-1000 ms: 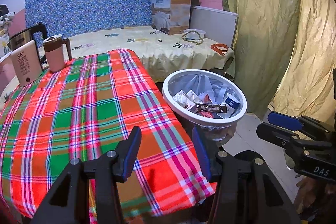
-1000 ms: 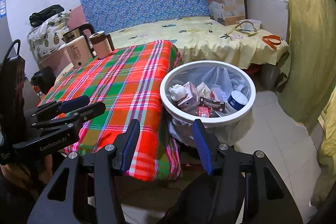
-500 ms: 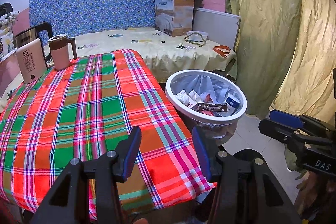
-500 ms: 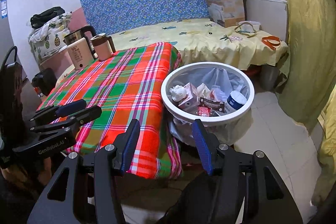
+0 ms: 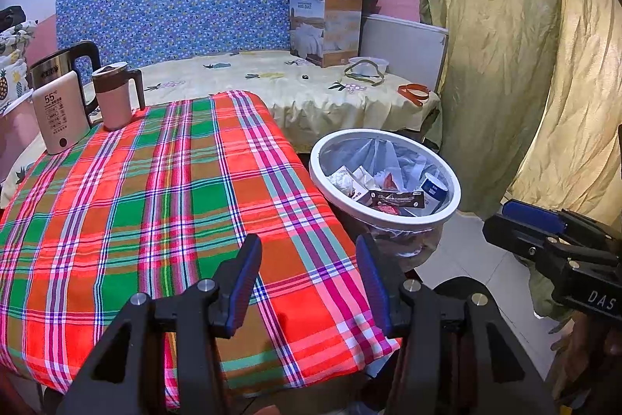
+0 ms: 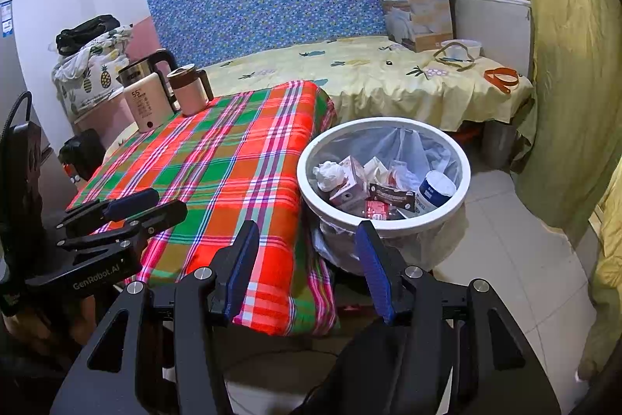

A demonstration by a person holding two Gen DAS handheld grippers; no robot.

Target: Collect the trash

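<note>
A white-rimmed trash bin (image 5: 388, 218) with a clear liner stands on the floor against the table's right edge. In it lie a crumpled tissue (image 6: 329, 174), a pink carton (image 6: 350, 187), a dark wrapper (image 6: 390, 197) and a blue-and-white tub (image 6: 435, 189). My left gripper (image 5: 309, 251) hovers open over the near corner of the plaid tablecloth (image 5: 155, 201), nothing between its fingers. My right gripper (image 6: 307, 236) is open and empty too, in front of the bin (image 6: 307, 189). Each gripper shows in the other's view: the right gripper (image 5: 532, 220) and the left gripper (image 6: 132, 205).
A kettle (image 5: 58, 69), a white warmer marked 55 (image 5: 60, 117) and a pink mug (image 5: 114, 100) stand at the table's far left. Behind is a bed (image 5: 311, 92) with a cardboard box (image 5: 326, 22). A yellow-green curtain (image 5: 505, 65) hangs on the right above tiled floor (image 6: 505, 259).
The left wrist view has shifted and levelled a little. Both grippers keep the same opening, and the bin and table things have not moved.
</note>
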